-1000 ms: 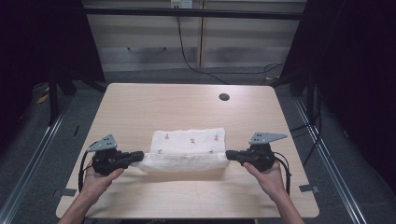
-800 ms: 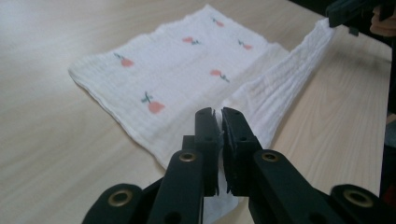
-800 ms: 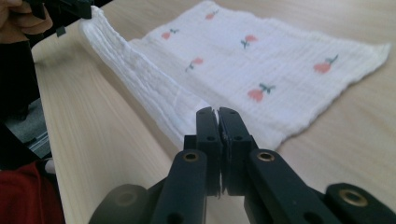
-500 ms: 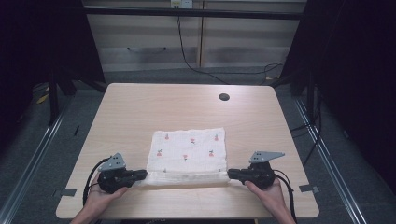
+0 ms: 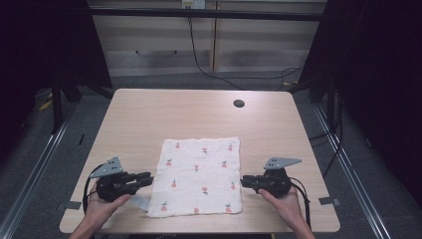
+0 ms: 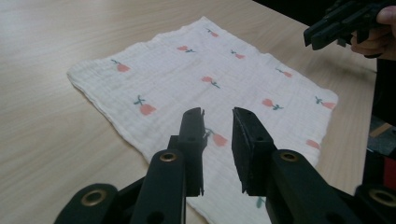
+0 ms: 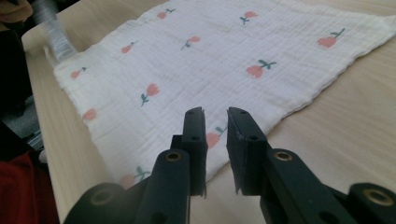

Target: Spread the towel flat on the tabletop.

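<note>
No legible text, label or number on any visible surface.

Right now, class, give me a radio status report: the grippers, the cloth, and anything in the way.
Left gripper and right gripper: fingers just opened, nothing between them. White flower-printed muslin cloth lies flat on the light wooden table. Nothing in the way.

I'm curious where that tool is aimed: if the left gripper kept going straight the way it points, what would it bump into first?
Probably the cloth: the left gripper, jaws open and empty, points low across it.
</note>
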